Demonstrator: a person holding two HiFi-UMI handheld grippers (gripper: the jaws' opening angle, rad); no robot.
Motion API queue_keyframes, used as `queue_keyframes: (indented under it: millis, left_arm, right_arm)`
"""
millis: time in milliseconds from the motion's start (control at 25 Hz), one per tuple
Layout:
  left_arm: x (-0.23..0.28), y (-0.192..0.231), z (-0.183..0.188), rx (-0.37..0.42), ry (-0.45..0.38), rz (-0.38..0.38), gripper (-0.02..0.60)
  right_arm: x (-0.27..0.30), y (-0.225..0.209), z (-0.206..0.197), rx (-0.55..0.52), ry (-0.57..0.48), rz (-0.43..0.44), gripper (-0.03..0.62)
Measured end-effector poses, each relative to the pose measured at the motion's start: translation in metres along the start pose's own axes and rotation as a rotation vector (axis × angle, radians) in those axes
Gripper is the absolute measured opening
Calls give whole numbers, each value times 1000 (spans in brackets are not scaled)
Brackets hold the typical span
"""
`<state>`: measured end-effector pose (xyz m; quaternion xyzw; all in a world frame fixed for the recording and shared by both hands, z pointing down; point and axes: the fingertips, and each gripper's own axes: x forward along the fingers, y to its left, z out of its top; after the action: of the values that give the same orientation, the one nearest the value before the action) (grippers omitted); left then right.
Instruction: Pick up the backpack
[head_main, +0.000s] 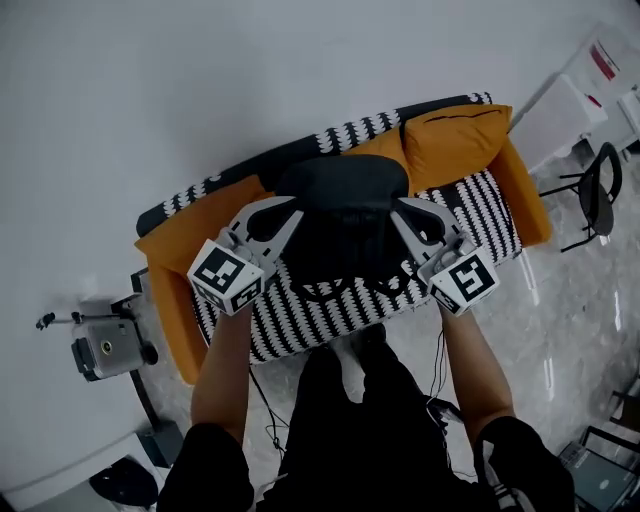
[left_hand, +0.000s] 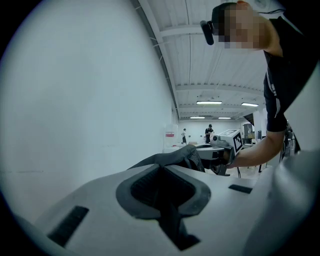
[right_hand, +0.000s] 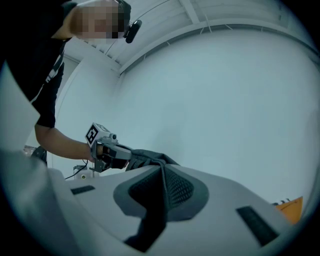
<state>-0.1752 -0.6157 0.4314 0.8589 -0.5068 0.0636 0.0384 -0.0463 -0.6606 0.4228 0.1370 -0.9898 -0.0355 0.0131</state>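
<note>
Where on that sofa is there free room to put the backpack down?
Bare striped seat shows along the front edge and right of the backpack, below the orange pillow. The backpack, gripped by left gripper and right gripper, hides the middle.

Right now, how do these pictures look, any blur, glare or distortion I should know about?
Head view: sharp, evenly lit, but the black backpack reads as a nearly featureless dark shape against the striped sofa. Left gripper view: heavy fisheye bending, black corners, bright ceiling lights without bad glare. Right gripper view: same fisheye bend, pale wall flat and washed out.
</note>
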Motion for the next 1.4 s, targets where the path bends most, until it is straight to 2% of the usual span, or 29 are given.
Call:
queue_keyframes:
  millis: [400, 600, 800, 1080, 1400]
  left_arm:
    - [12, 9, 71, 25, -62, -2, 40]
    - [9, 6, 103, 65, -89, -9, 40]
    - [25, 15, 140, 85, -119, -10, 40]
    - [9, 7, 177, 135, -168, -19, 40]
    - [17, 11, 221, 169, -207, -31, 40]
  right_arm:
    - [2, -30, 66, -21, -56, -22, 41]
    - [-2, -33, 95, -33, -87, -36, 41]
    - [0, -57, 128, -44, -118, -47, 41]
    - [-8, -47, 170, -103, -168, -62, 41]
    - [-10, -62, 216, -126, -204, -82, 41]
